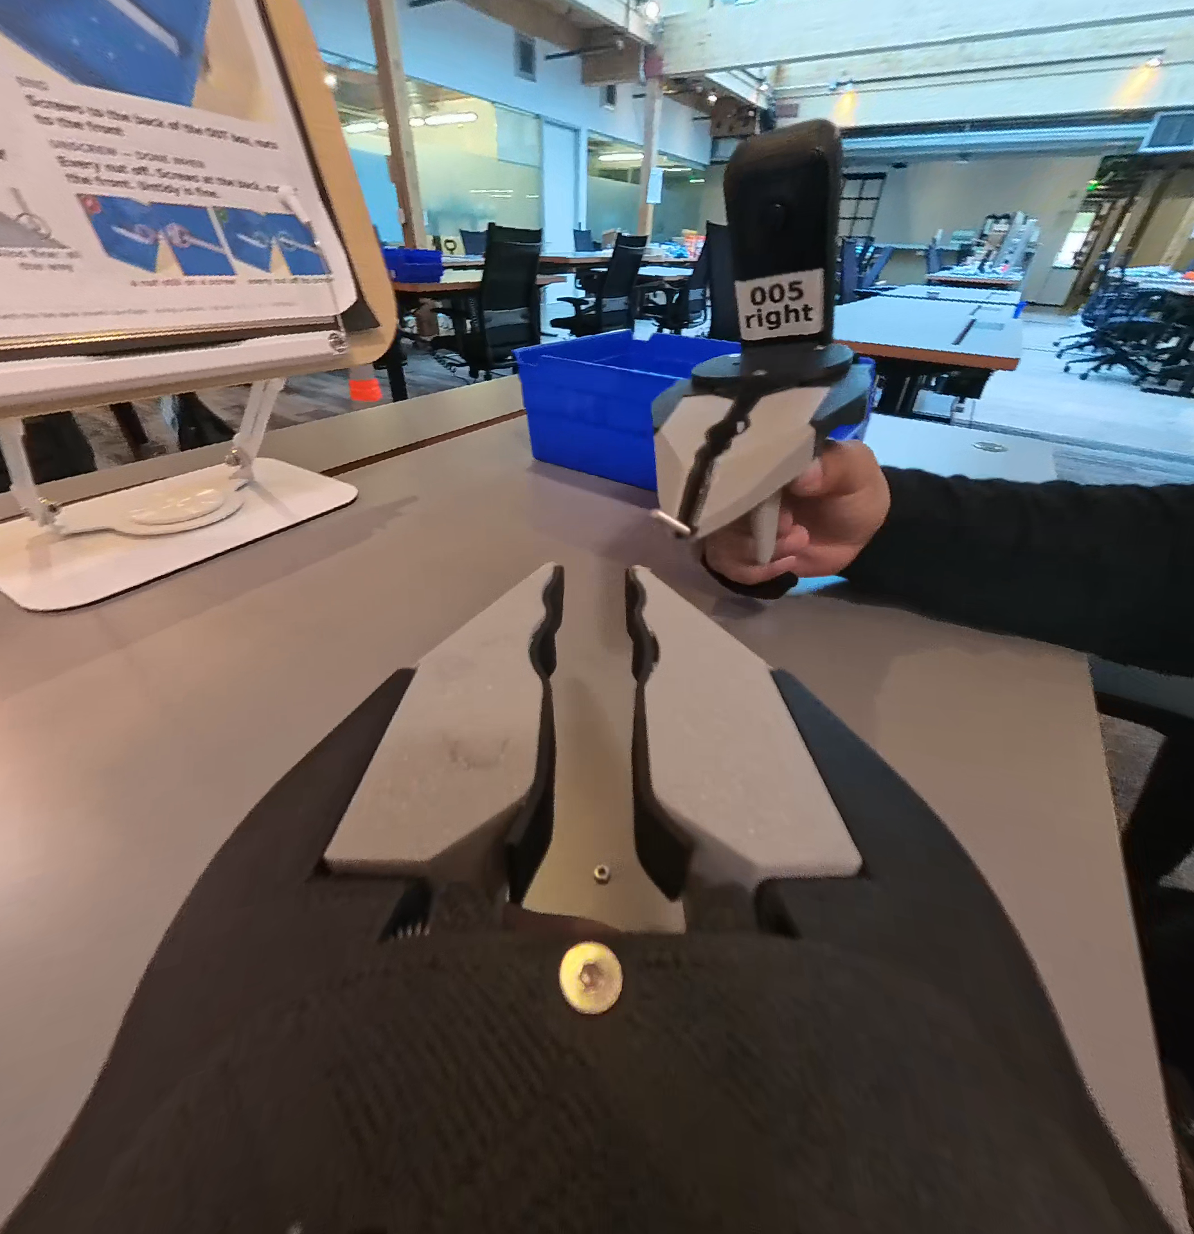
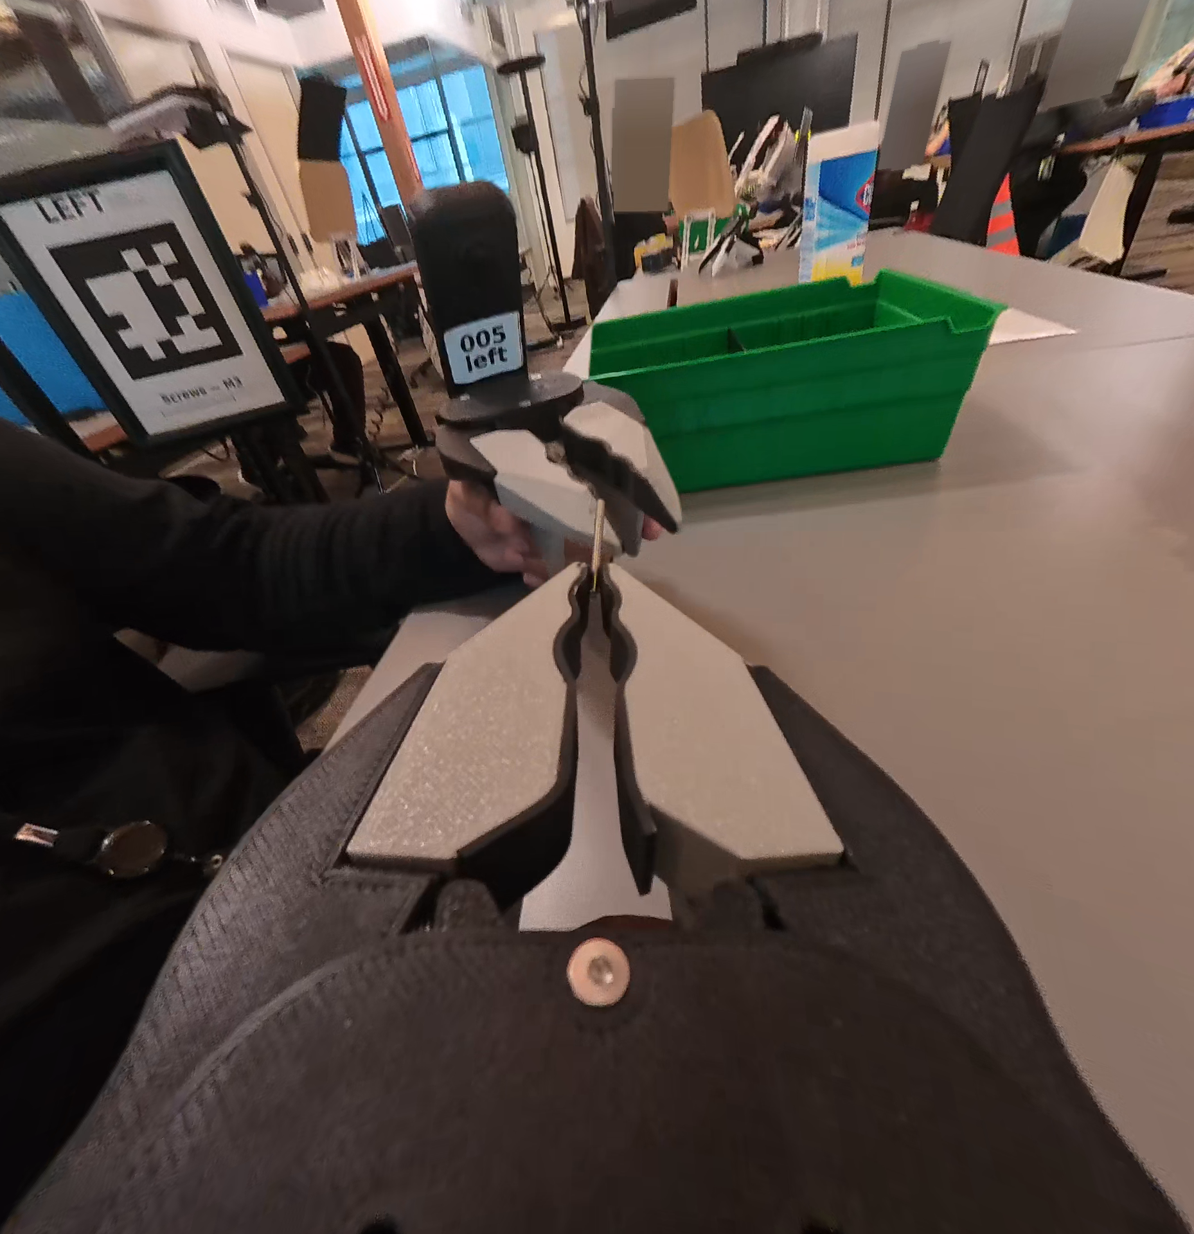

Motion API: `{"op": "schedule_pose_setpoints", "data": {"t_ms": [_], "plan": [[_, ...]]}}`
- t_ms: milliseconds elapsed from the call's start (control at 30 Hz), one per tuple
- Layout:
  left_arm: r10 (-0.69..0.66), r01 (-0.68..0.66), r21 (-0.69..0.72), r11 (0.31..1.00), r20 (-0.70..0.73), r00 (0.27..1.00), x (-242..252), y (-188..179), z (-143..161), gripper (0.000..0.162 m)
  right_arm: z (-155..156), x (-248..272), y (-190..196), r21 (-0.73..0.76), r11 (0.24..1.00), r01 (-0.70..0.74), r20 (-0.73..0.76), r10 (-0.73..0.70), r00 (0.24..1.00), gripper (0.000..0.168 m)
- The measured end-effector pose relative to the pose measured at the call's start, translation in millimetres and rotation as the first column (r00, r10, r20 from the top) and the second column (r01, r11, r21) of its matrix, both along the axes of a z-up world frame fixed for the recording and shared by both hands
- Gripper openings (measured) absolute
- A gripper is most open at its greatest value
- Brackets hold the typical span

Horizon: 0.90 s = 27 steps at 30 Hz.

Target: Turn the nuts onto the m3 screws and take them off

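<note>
M3 screw (image 2: 598, 544): thin, bright metal, long and slender, pinched at one end between the tips of the right gripper (image 2: 593, 579), the rest jutting out bare past them. Seen from the left wrist view as a short silvery stub (image 1: 672, 522) poking out below the nearly closed grey fingers (image 1: 748, 454) of that gripper (image 1: 689, 527), well in front of the blue bin (image 1: 594, 400). Small hex nut (image 1: 602, 871) lying alone on the grey table (image 1: 247, 701), nearer than the blue bin and between the parted fingers of the left gripper (image 1: 592, 575). Left gripper part open, holding nothing. Green bin (image 2: 801, 380) across the table. Document stand (image 1: 147, 507) left of the blue bin.
</note>
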<state>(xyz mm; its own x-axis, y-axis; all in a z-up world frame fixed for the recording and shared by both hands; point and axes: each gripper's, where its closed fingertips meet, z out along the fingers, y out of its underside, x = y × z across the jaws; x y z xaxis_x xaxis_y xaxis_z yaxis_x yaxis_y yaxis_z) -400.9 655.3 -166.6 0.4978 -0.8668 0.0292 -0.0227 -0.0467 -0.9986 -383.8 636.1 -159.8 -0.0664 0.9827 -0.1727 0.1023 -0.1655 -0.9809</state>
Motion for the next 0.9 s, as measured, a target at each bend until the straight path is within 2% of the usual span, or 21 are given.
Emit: {"op": "schedule_pose_setpoints", "data": {"t_ms": [233,567,900], "plan": [[-0.034,0.035,0.044,0.998,-0.030,0.999,7,-8,0,0.016,5,-6,-8,0.008,1.000,-0.011,-0.021,0.011,1.000,0.000],[-0.140,0.138,0.048,0.989,0.045,0.989,12,-25,12,0.015,3,-7,-8,0.007,1.000,-0.015,-0.022,0.015,1.000,0.000],[-0.169,0.167,0.034,0.985,0.094,0.981,11,-28,18,0.011,6,-10,-14,0.010,0.999,-0.031,-0.032,0.032,0.999,0.000]]}}
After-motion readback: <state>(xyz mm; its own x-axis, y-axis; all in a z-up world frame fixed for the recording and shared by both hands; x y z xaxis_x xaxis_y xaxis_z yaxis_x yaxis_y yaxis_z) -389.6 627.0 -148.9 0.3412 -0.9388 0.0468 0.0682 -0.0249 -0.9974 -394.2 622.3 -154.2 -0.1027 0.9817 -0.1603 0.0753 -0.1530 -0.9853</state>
